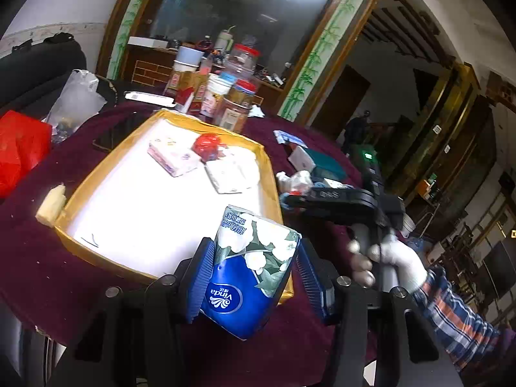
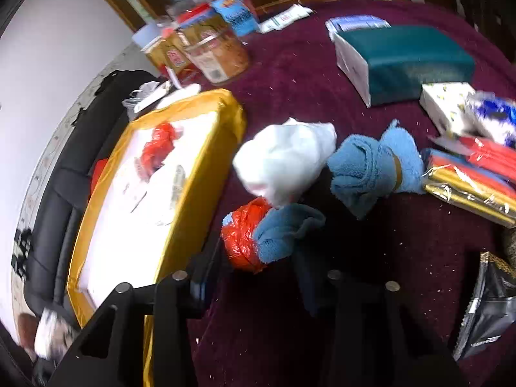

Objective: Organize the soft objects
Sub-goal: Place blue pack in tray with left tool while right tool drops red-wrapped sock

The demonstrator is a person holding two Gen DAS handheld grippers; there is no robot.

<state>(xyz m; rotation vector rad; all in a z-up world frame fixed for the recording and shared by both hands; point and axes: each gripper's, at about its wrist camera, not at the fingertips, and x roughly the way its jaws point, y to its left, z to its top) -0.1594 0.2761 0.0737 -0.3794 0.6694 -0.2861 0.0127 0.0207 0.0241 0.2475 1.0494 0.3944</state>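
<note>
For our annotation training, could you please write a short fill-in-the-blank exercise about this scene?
1. The left gripper is shut on a ____ tissue pack.
2. The yellow tray has a ____ floor.
3. The tablecloth is ____ in colour.
4. Beside the white bag lies a rolled ____ towel.

Missing words: Vinda; white; maroon; blue

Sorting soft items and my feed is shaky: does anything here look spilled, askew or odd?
Pale crumbs are scattered over the maroon tablecloth. The left gripper holds its Vinda tissue pack tilted over the yellow tray's near corner. Nothing looks damaged.
</note>
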